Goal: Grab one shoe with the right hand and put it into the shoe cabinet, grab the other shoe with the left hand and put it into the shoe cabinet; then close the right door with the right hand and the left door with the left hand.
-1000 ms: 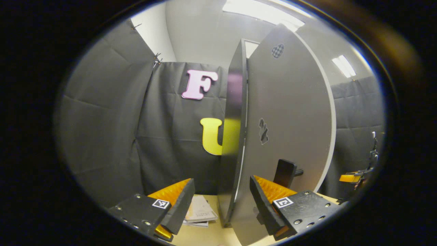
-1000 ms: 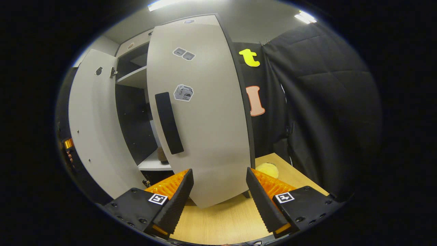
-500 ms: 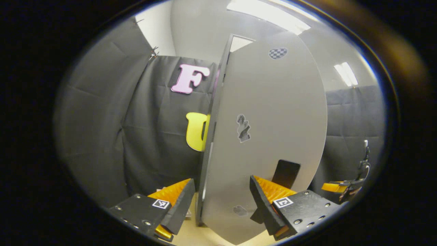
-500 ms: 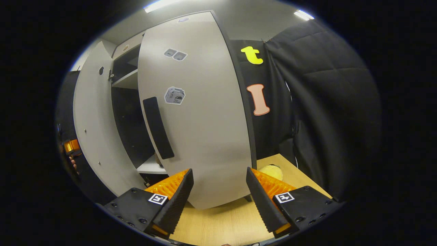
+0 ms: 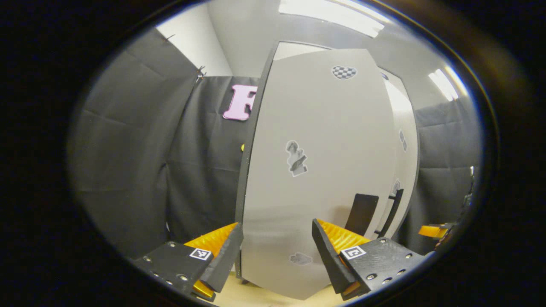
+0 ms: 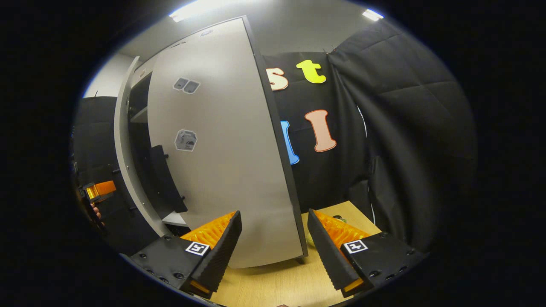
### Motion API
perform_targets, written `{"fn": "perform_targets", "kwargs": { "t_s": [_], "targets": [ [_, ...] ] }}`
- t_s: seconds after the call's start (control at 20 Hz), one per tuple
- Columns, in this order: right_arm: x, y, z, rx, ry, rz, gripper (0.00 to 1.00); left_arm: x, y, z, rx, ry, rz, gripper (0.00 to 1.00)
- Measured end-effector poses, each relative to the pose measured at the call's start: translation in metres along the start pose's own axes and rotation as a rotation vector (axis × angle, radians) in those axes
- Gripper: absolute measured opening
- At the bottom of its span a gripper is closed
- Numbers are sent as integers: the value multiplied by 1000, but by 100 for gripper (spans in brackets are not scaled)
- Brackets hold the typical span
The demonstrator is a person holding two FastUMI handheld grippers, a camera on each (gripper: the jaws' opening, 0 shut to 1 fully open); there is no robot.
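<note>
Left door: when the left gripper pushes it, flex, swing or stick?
The left door looks like a flat rigid panel, so probably no flex. Hinged at one edge, it should swing freely. The open left gripper faces smooth board, so fingers may slide.

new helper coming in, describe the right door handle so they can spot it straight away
Find the tall pale grey shoe cabinet standing on the light wooden table against the black cloth wall. Its right door is the wide grey panel bearing small stickers. The handle is the long black vertical bar along that door's left edge, the only dark raised piece on it.
</note>
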State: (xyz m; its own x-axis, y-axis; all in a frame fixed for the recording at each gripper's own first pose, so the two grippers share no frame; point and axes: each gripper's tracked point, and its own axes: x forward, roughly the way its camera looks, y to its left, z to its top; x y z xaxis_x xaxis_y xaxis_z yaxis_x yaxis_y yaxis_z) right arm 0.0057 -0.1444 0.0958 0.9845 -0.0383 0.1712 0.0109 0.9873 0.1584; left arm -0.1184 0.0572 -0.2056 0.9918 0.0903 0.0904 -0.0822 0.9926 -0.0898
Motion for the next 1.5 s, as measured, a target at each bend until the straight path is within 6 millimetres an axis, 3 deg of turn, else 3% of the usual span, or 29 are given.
{"fn": "perform_targets", "kwargs": {
  "t_s": [0.2,0.4,0.9,1.15,1.25,1.45,1.5],
  "targets": [
    [10,-24,6,-25,8,35,98,-18,-15,-14,16,-3,90,100],
    [13,-33,17,-63,-10,48,98,-34,-27,-24,-45,1,134,100],
    [7,-11,61,-164,-128,46,98,-59,-37,-10,-5,-56,151,100],
    [3,7,61,-160,-129,39,98,-61,-40,-13,37,-53,129,100],
    [3,15,54,-158,-121,33,92,-61,-40,-13,59,-62,119,100],
    [-2,28,34,-175,-73,21,98,-63,-44,-15,65,-65,87,100],
    [-4,30,30,-183,-66,13,92,-63,-44,-15,57,-68,76,100]
  ]
}}
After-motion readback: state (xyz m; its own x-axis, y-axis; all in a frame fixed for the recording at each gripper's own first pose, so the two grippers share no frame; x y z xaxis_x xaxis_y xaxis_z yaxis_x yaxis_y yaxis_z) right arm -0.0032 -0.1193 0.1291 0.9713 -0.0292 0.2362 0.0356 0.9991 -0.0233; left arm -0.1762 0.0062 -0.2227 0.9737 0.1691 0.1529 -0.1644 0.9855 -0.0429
